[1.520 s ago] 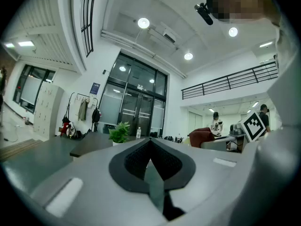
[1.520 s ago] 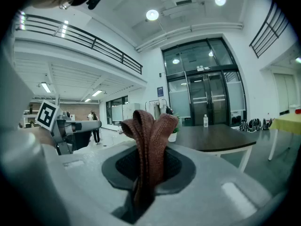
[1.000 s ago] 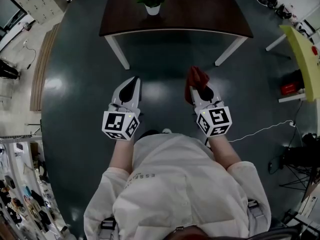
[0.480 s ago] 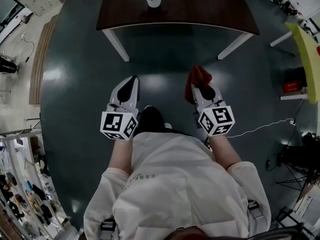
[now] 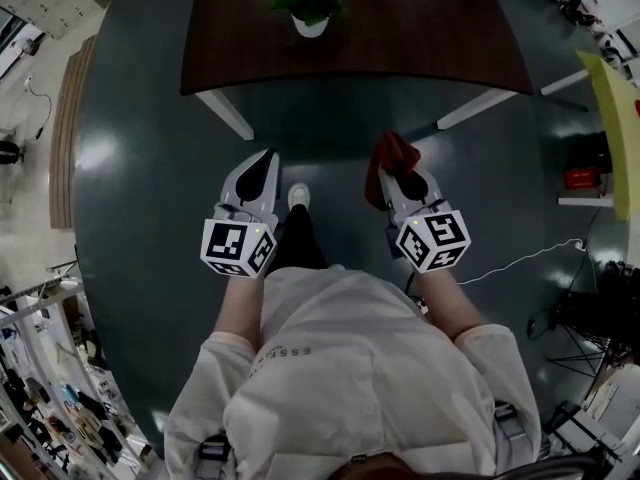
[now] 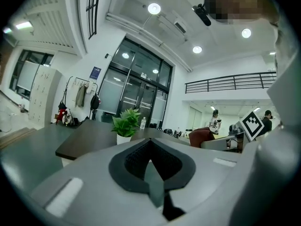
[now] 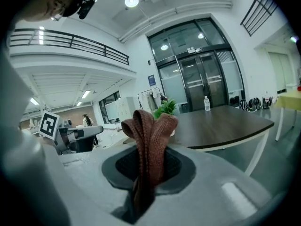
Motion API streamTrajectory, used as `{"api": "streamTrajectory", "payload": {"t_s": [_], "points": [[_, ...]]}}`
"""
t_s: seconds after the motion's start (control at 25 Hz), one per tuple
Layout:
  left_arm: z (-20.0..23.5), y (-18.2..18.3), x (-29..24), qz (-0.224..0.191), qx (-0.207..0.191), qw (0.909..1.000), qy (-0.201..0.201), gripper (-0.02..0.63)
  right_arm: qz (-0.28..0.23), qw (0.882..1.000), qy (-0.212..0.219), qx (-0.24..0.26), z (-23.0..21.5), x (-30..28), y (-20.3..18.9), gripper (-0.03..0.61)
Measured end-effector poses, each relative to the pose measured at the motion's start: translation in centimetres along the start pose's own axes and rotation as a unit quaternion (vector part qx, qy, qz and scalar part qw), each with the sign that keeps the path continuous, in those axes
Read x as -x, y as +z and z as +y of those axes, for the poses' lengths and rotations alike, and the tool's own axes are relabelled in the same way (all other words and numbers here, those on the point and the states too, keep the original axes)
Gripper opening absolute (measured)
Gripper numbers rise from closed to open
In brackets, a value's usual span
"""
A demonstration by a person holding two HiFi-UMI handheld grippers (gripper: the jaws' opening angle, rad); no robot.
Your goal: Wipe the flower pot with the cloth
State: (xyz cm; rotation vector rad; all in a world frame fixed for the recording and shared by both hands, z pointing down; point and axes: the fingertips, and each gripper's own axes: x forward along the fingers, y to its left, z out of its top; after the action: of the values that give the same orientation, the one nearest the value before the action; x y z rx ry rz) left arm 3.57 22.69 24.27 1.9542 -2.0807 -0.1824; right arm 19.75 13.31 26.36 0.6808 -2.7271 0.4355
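Short of the tabletop point(image 5: 420, 28), right claw point(image 5: 405, 181) pinched the cloth point(image 5: 390, 153), left claw point(image 5: 262, 163) sat pressed together, empty; likely approach step, next cloth against flower pot point(image 5: 311, 26).

Dark-topped bench point(image 5: 400, 38) with white legs on glossy dark grey floor point(image 5: 140, 188). Behind bench: tall glass doors point(image 6: 136, 93), coat rack point(image 6: 81, 94) behind its left end. White lockers point(image 6: 41, 95) left of bench, yellow table point(image 5: 612, 118) right. Above bench: round ceiling lights point(image 6: 154, 8), balcony railing point(image 6: 230, 81).
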Motion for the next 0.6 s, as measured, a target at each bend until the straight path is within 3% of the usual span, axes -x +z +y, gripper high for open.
{"api": "streamTrajectory", "payload": {"t_s": [0.28, 0.44, 0.6], "points": [[9.1, 2.9, -9.4, 0.018, -0.001, 0.9990, -0.042, 0.015, 0.012, 1.000, -0.025, 0.003, -1.7, -12.1, 4.7, 0.049], [12.0, 3.7, -13.9, 0.032, -0.003, 0.9975, -0.063, 0.015, 0.013, 0.999, -0.050, -0.004, -3.4, -16.2, 6.7, 0.048], [13.8, 2.5, -17.5, 0.062, -0.002, 0.9958, -0.067, 0.015, 0.038, 0.997, -0.060, -0.012, -5.3, -19.0, 6.2, 0.048]]}}
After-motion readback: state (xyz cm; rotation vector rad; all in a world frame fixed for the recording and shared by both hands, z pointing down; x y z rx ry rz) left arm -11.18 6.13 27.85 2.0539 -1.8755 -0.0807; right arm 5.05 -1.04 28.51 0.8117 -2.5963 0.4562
